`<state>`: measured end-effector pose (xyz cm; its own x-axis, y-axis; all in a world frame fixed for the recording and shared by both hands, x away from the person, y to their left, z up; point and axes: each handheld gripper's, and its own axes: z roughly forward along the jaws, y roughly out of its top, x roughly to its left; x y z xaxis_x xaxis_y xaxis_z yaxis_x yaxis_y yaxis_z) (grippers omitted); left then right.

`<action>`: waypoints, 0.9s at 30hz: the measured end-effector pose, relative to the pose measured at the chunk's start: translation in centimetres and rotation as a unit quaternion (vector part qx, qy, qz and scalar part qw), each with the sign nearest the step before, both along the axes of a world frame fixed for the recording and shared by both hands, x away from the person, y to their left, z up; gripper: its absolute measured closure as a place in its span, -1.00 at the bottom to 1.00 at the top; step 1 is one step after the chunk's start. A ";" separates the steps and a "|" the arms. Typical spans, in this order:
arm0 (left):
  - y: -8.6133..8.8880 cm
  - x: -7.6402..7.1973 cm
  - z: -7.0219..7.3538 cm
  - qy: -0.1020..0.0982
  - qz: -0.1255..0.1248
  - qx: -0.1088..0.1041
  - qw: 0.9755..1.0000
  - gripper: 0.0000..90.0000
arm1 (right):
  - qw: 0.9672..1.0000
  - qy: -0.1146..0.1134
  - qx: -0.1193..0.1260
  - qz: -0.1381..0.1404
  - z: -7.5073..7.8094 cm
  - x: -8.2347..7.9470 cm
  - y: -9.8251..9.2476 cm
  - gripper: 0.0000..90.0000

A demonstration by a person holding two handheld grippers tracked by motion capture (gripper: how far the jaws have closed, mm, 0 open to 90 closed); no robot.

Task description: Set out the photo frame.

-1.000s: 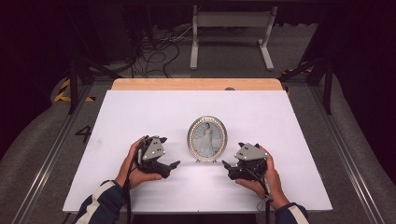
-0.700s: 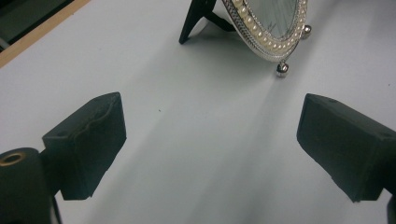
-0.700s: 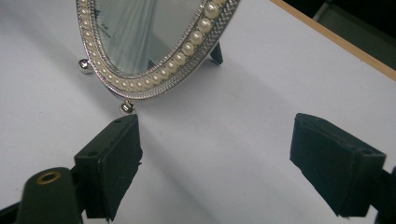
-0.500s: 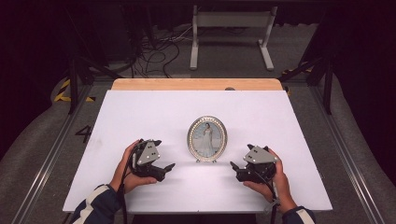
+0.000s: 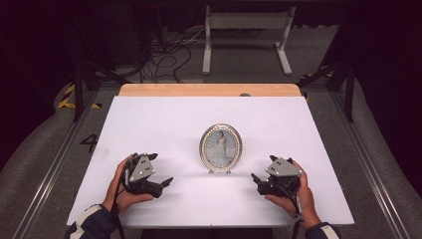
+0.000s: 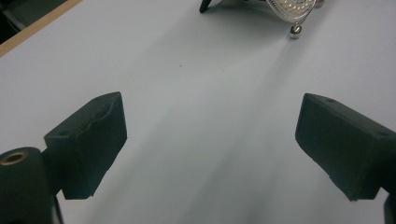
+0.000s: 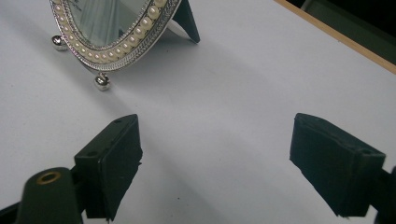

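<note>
An oval silver picture frame with a pearl-beaded rim [image 5: 221, 148] stands upright on its small ball feet near the middle of the white counter [image 5: 164, 119], its portrait facing the person and a dark easel leg propping it from behind. The left gripper [image 5: 164, 182] rests low on the counter to the frame's left, and the right gripper [image 5: 255, 178] sits likewise to its right; both are apart from the frame, touching nothing. Each has its fingers spread wide with only bare counter between them, as the left gripper view [image 6: 91, 140] and the right gripper view [image 7: 112, 161] both show.

I judge the work to be at its approach stage: the frame is not yet grasped, and both hands flank it. The next move seems to call for bringing one gripper in toward the beaded rim, fingers either side of the thin edge, and closing gently so the frame does not tip back on its prop or skid on its round feet.
</note>
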<state>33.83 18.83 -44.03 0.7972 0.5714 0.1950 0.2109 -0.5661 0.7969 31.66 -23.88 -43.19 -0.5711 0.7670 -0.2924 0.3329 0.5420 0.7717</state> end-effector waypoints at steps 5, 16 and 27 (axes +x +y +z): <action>1.0 -0.4 0.0 -0.010 0.011 -0.006 1.000 -0.78 | 1.000 0.000 0.005 -0.007 0.0 -0.2 -0.6 -0.64; 4.1 -1.3 -0.5 -0.006 0.038 -0.011 0.999 -0.78 | 0.999 -0.005 0.012 -0.033 -0.3 -0.6 -2.8 -0.64; 6.9 -1.8 -1.3 0.007 0.062 -0.017 0.998 -0.78 | 0.998 -0.010 0.018 -0.061 -0.7 -1.3 -5.2 -0.64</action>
